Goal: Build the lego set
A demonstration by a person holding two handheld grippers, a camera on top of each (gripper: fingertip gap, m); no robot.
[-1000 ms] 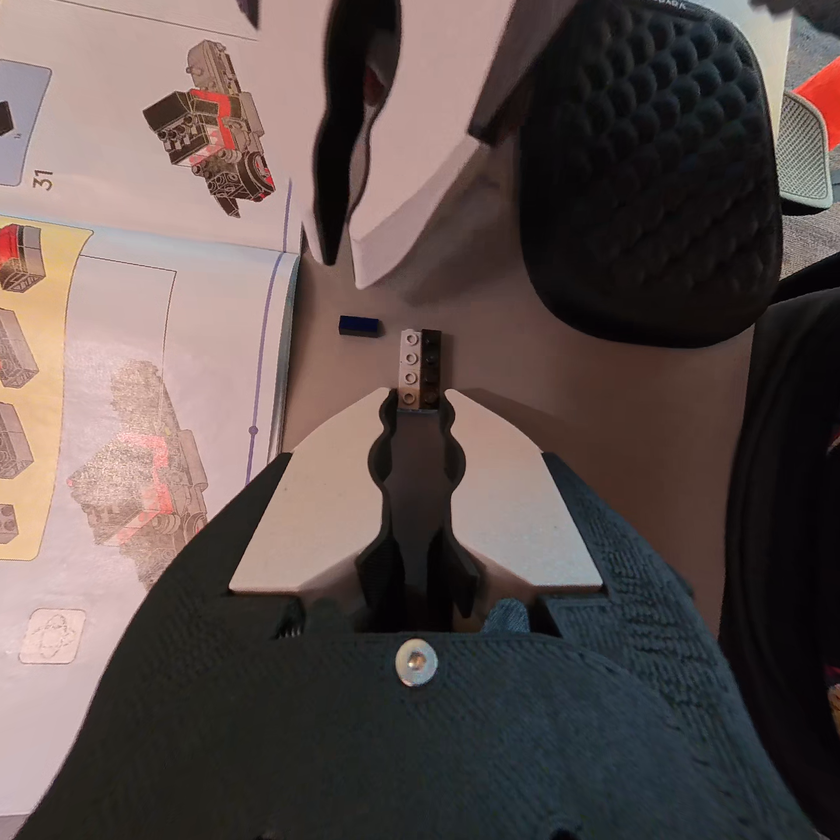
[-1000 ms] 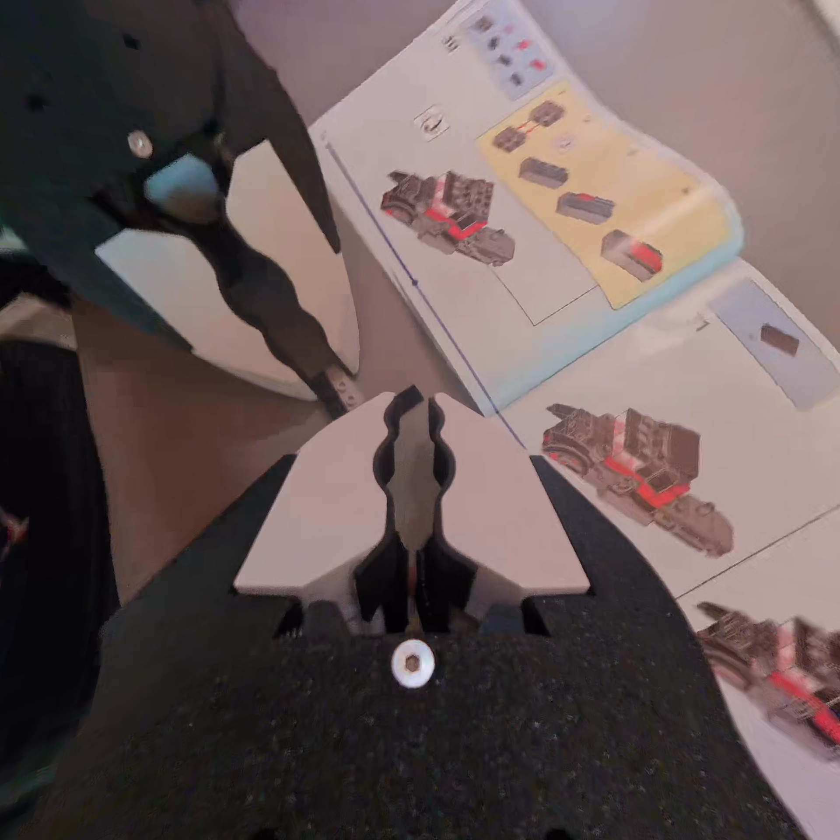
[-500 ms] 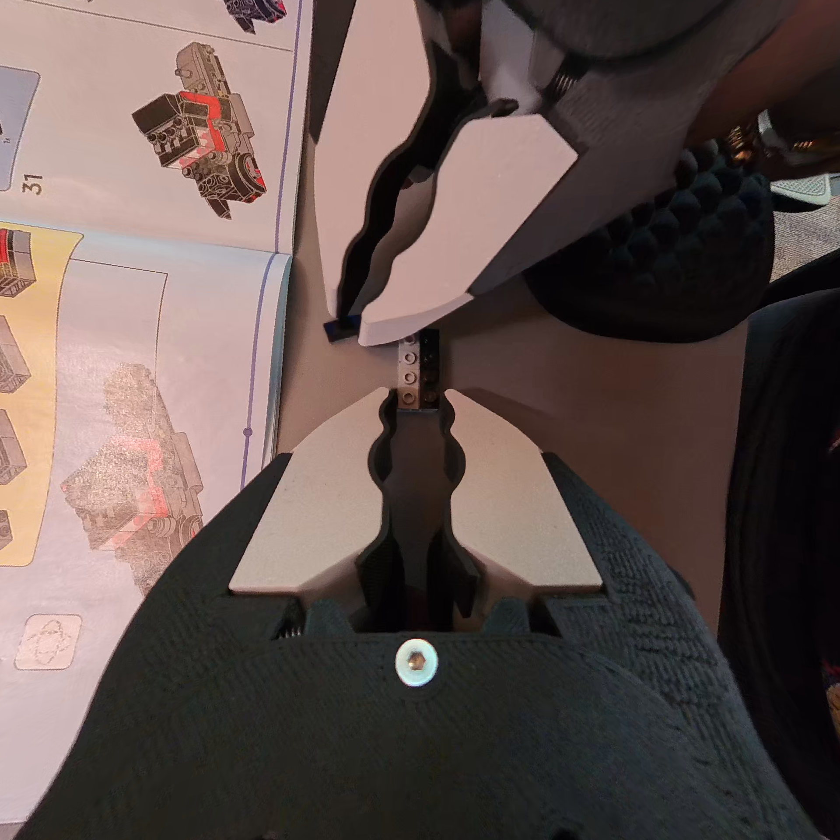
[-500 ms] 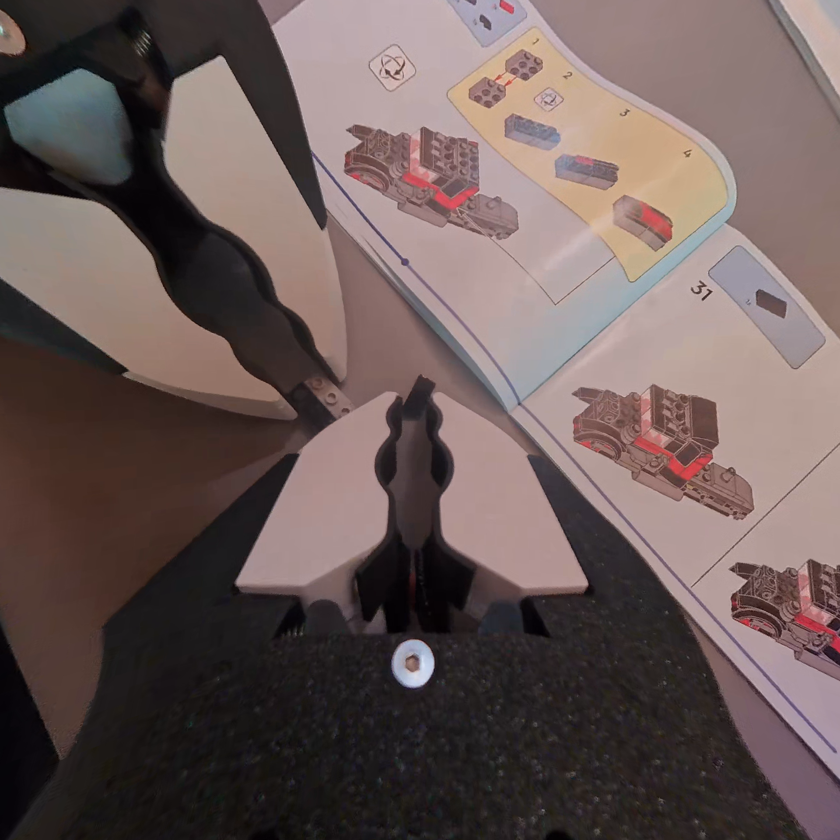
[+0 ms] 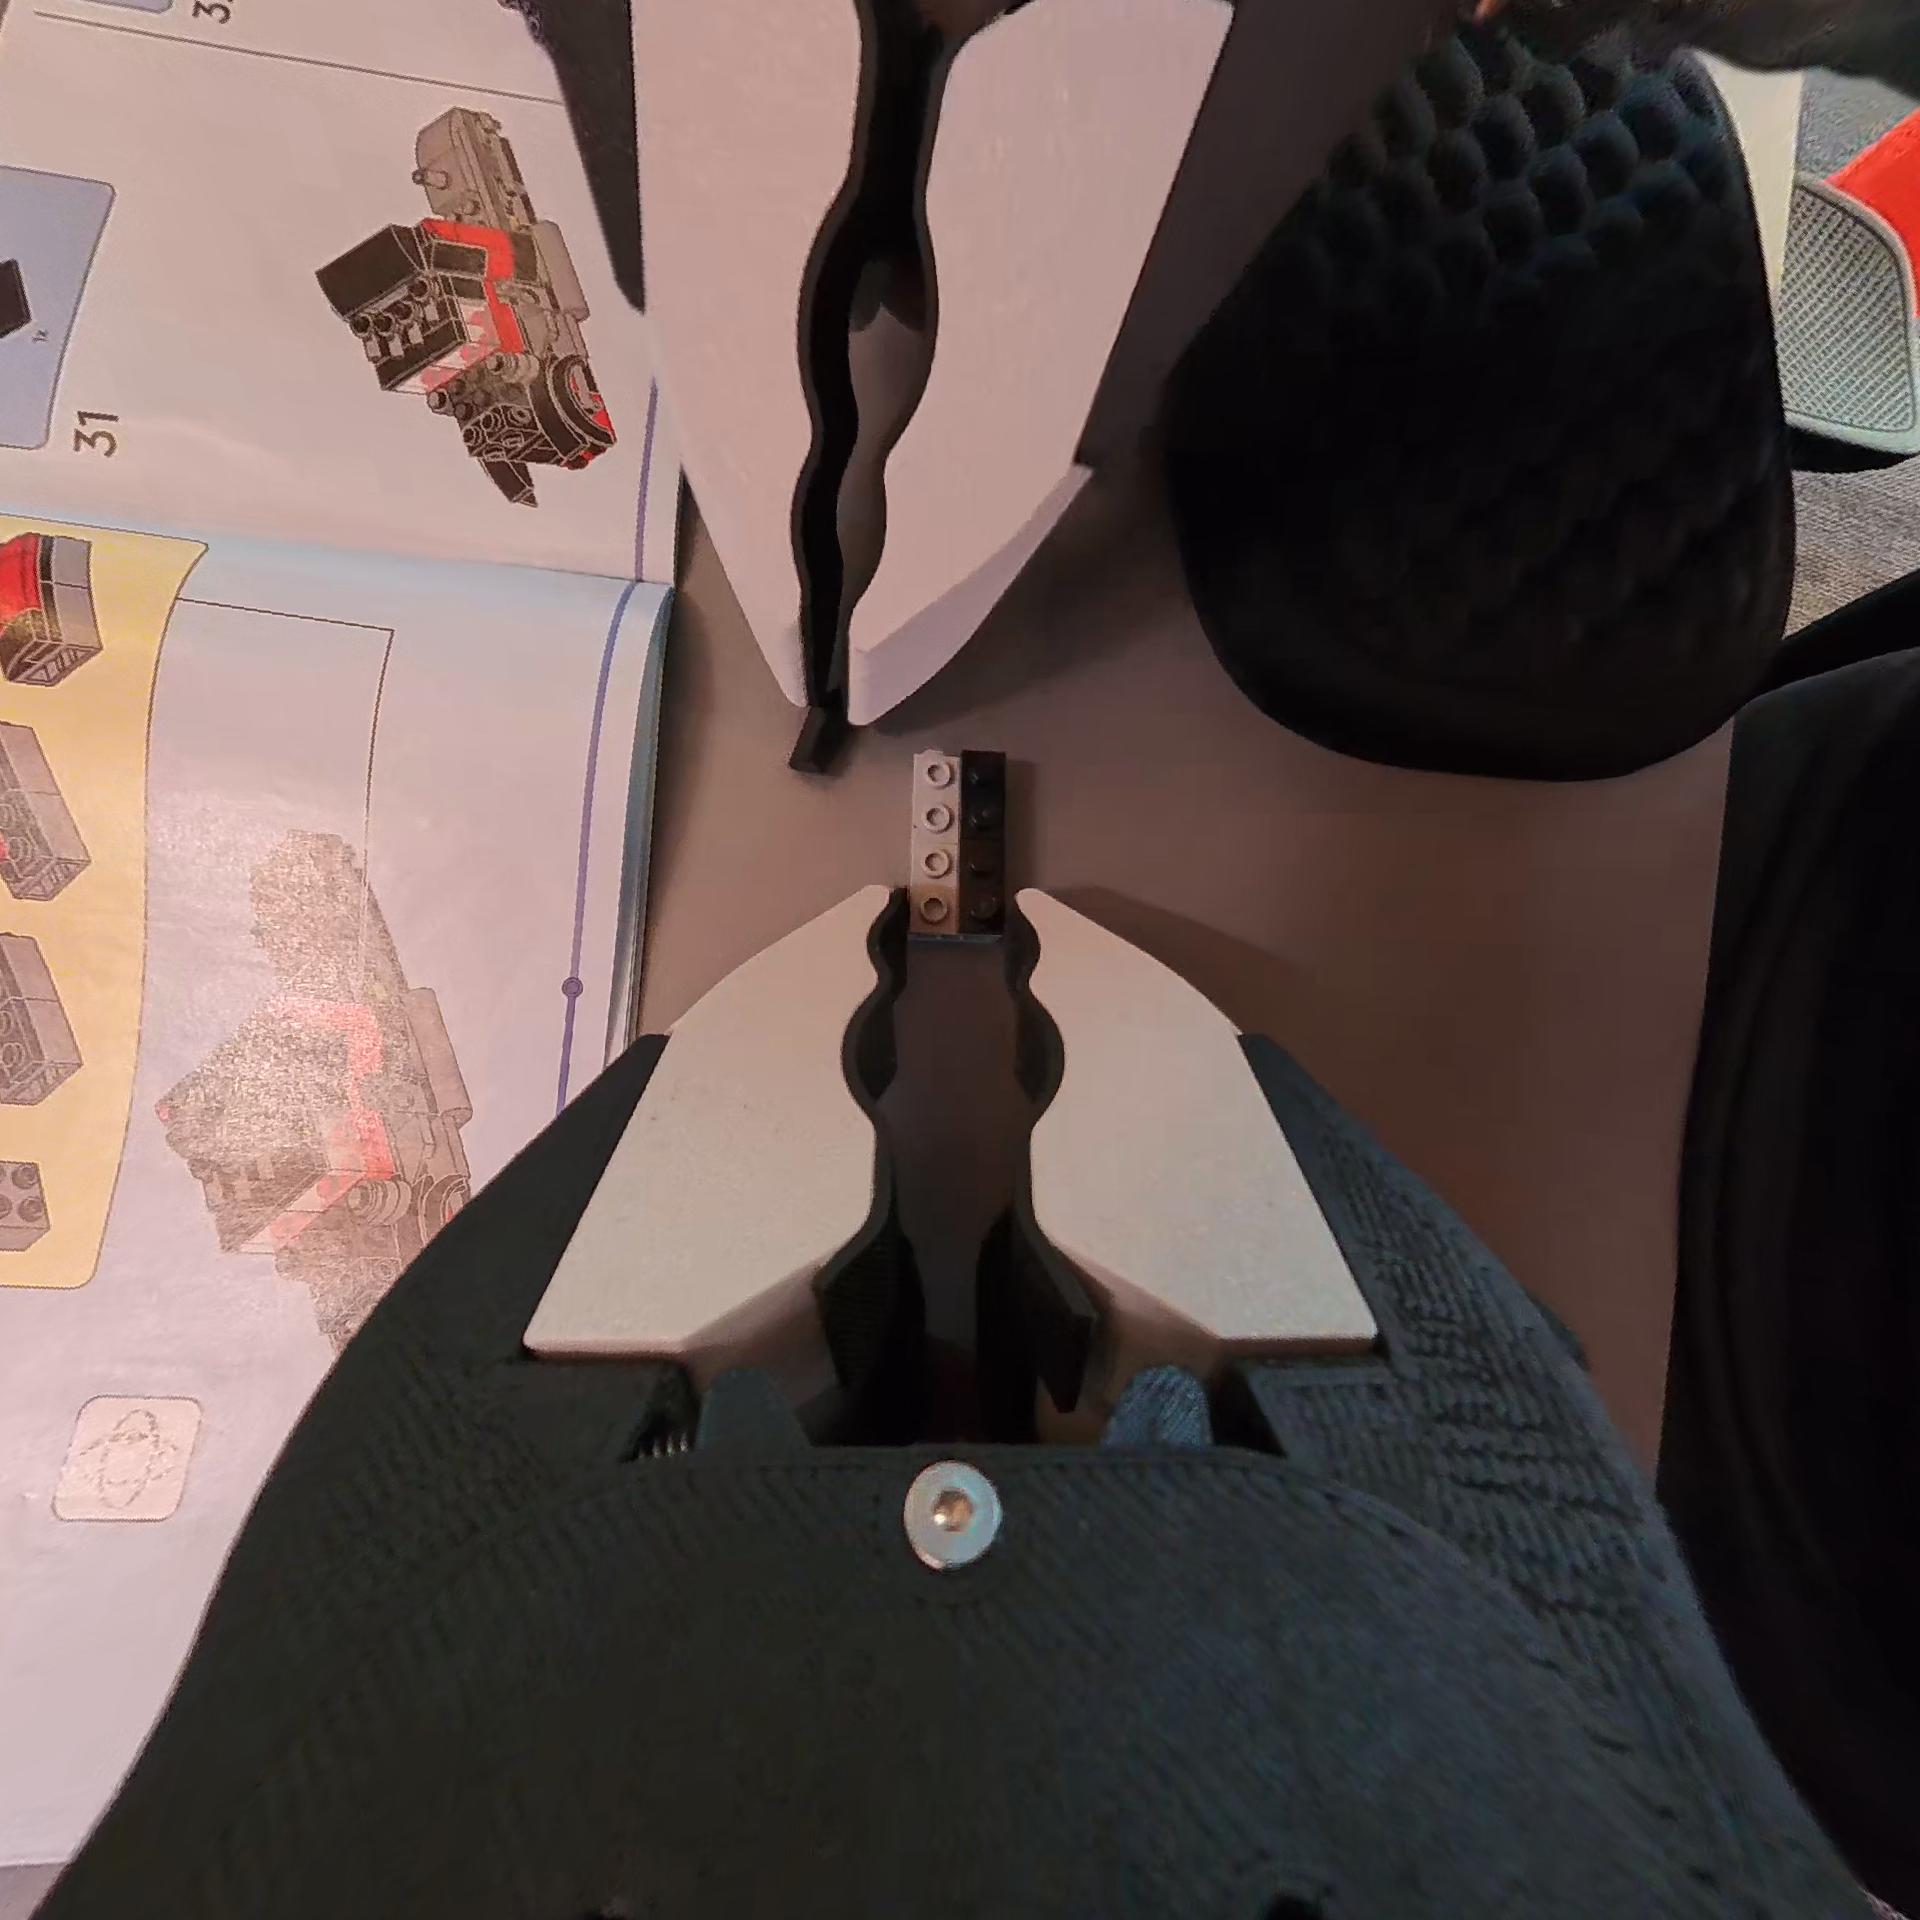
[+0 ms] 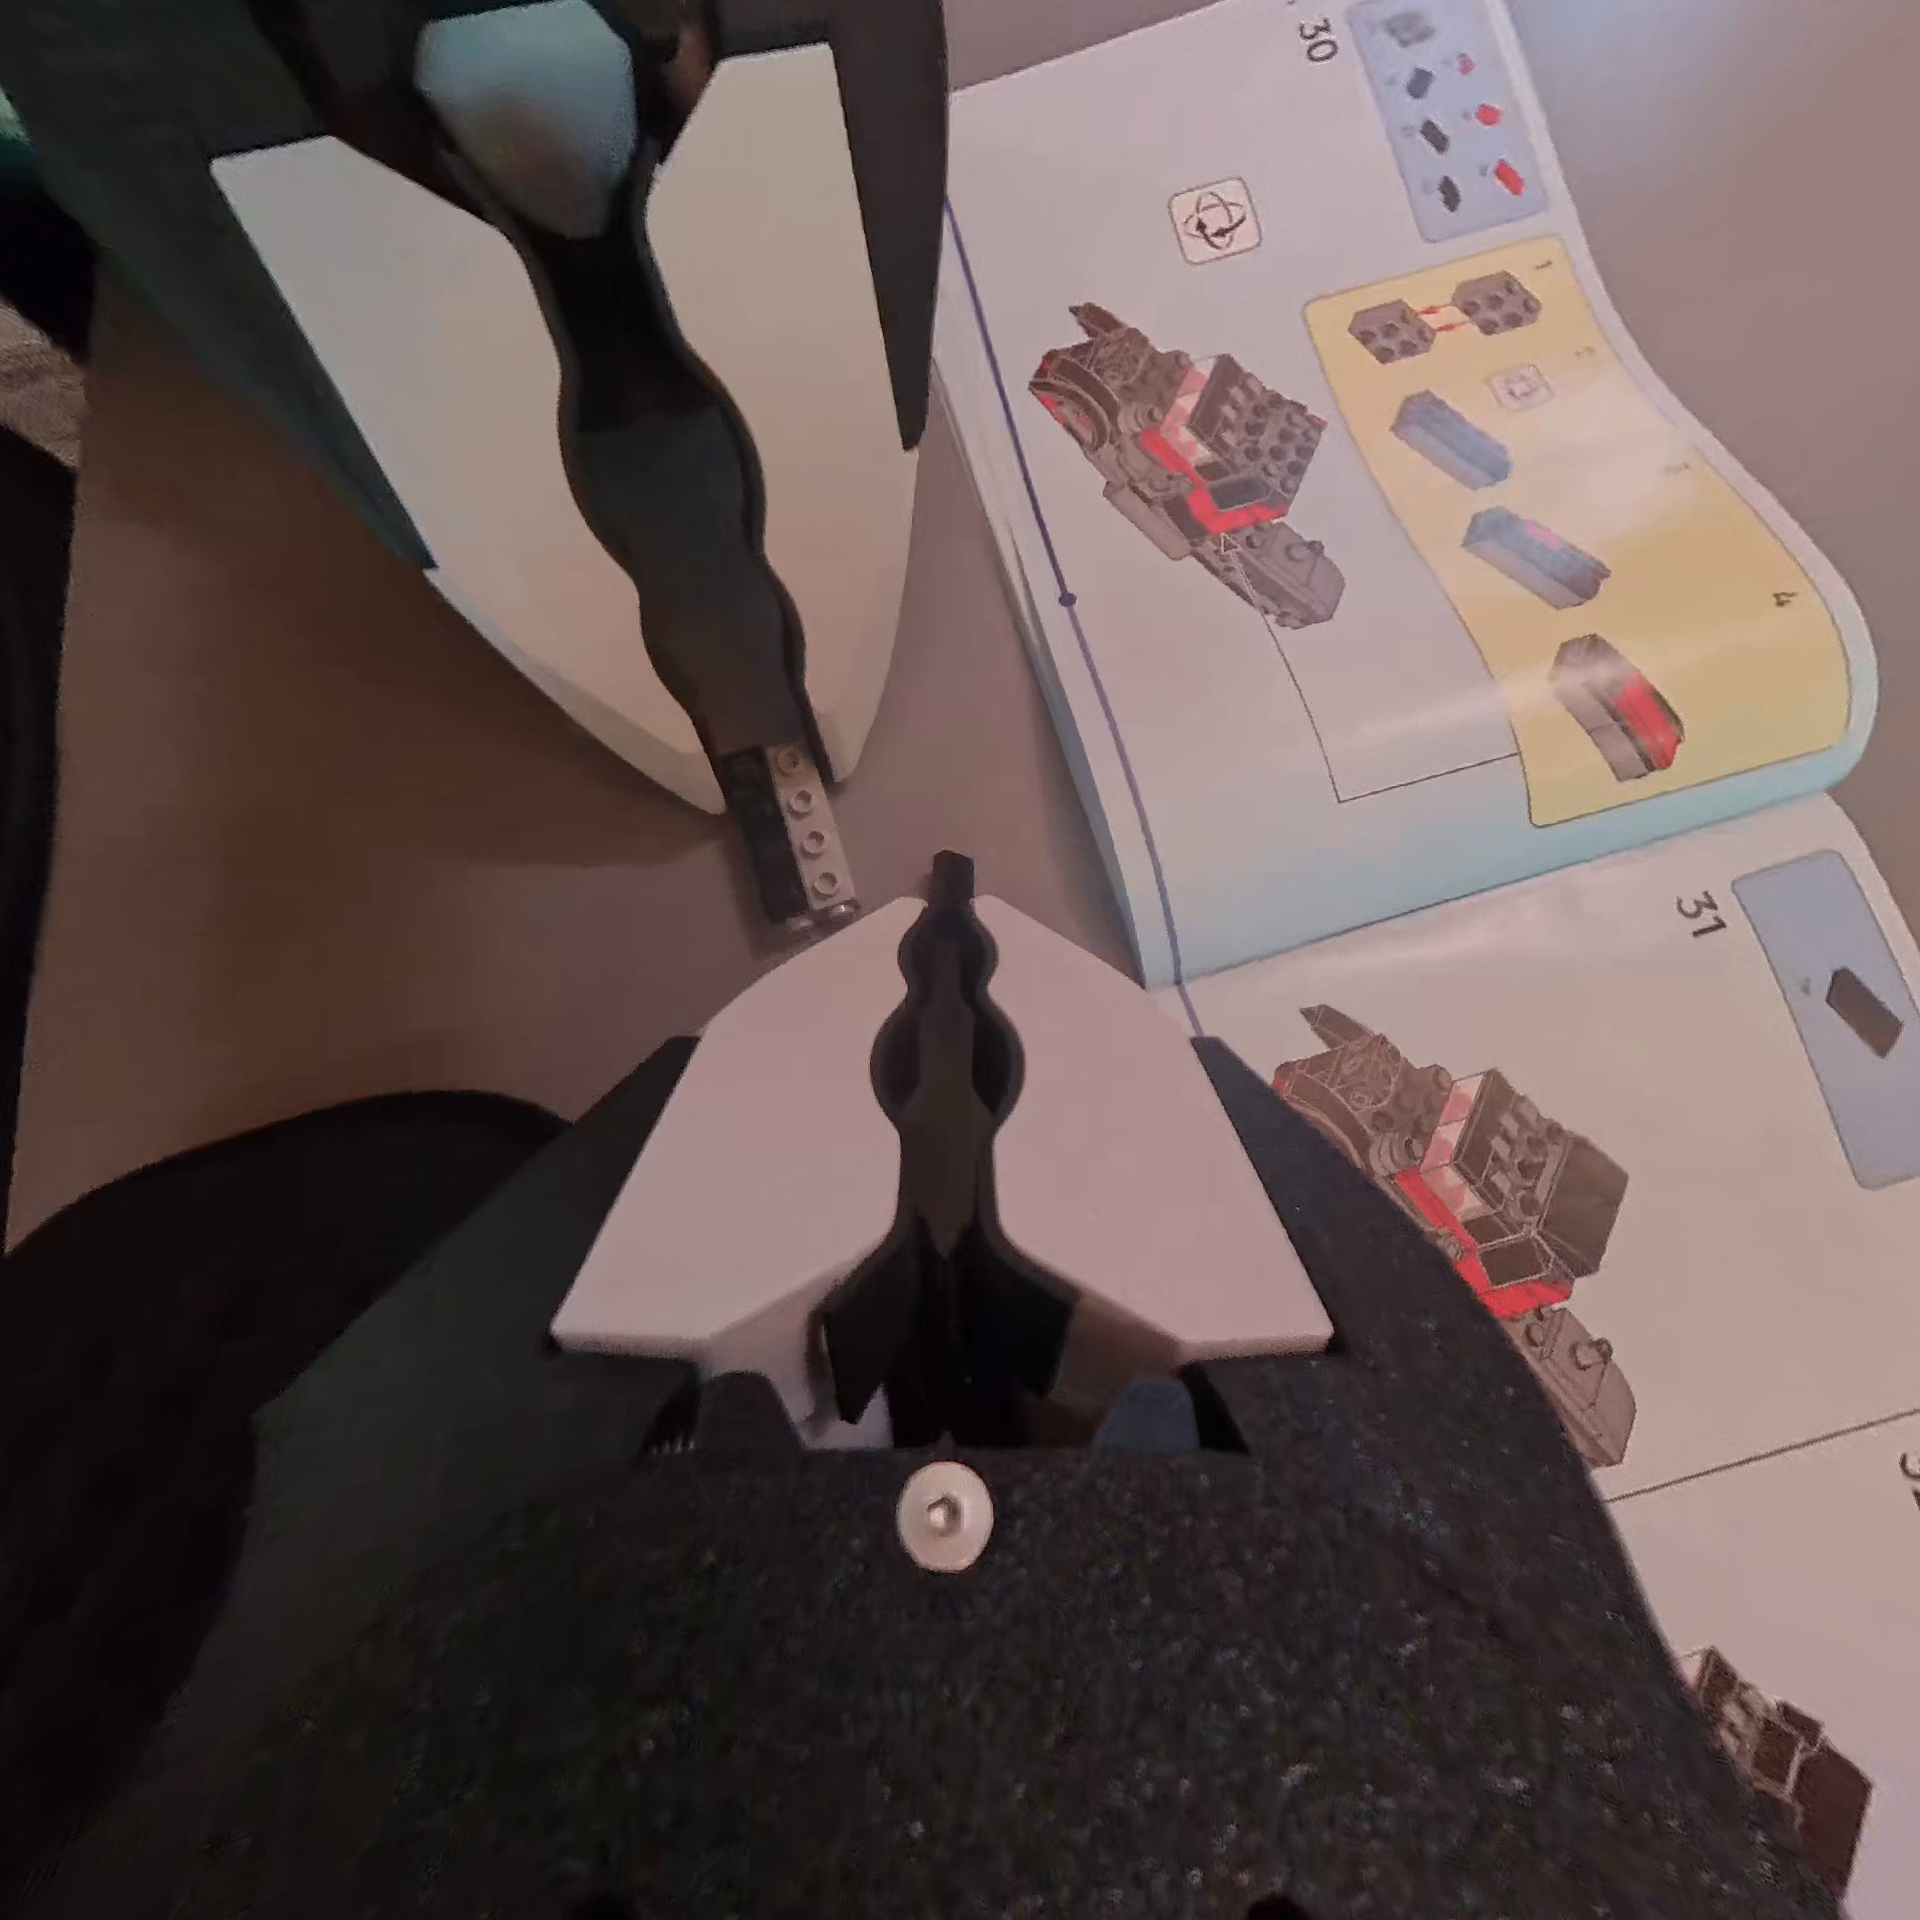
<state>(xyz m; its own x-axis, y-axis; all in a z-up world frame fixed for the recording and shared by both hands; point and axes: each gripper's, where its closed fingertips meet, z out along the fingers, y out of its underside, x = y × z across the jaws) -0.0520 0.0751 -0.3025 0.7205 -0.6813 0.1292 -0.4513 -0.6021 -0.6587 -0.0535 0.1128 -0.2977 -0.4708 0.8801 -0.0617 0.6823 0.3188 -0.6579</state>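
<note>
Pinched tight on both sides, the two grippers face each other tip to tip above a grey-brown table (image 5: 1299,1039). Left gripper (image 5: 958,914) clamps the near end of a small lego assembly (image 5: 961,831), a light grey studded strip joined side by side with a black one, which juts forward off the fingertips just over the tabletop. Right gripper (image 6: 951,899) has its jaws pressed together on a small dark piece (image 6: 951,871) (seen from the left wrist view as a dark sliver poking out below its tips, just beside the far left corner of the assembly but not touching it). An open instruction booklet (image 6: 1558,852) lies on the table alongside, its pages showing a red, grey and black vehicle in stages. A black textured object (image 5: 1507,416), possibly a cushion or seat back, sits beyond the work area.

Judged from these views, the step in hand is adding the dark piece to the held assembly: the part is picked, the base is steadied, and the join is not yet made. The next move calls for sliding the piece sideways over the studs, squaring it to the rows, then pressing down while the left gripper resists. With so little of the piece gripped, it could twist or pop free under pressure.
</note>
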